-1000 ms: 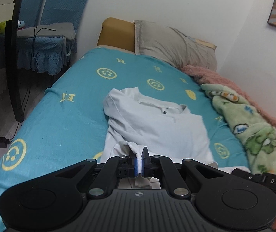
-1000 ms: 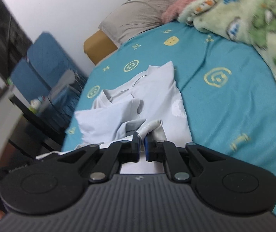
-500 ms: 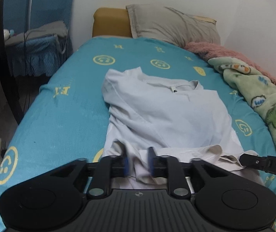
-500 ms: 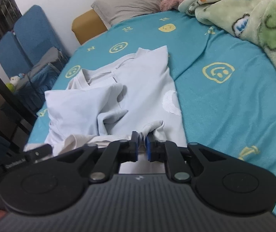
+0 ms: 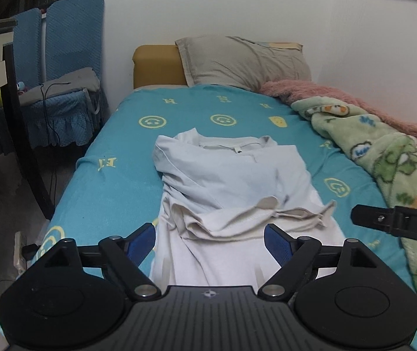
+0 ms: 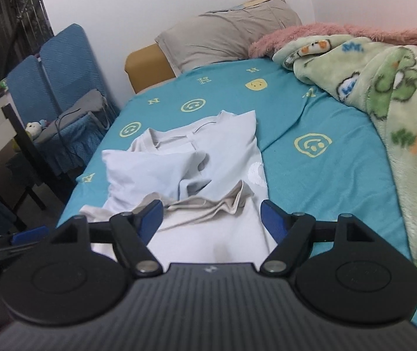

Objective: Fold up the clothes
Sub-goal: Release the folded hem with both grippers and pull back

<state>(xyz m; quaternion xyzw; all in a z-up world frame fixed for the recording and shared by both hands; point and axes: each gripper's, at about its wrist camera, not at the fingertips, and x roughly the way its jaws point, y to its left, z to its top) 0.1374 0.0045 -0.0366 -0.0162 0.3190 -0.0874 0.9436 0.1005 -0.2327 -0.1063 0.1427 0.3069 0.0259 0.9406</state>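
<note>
Shirt (image 5: 231, 181), pale and partly folded, lies on the bed (image 5: 120, 158), collar toward the pillow (image 5: 243, 61), its bunched hem nearest both tools. Left tool (image 5: 209, 241) and right tool (image 6: 209, 219) hover over the shirt's near end, jaws opening wide, gripping nothing.

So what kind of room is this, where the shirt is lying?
Most likely a bedroom. The white shirt lies on a bed with a teal smiley-face sheet, a grey pillow at its head and a fuzzy green blanket along one side.
</note>
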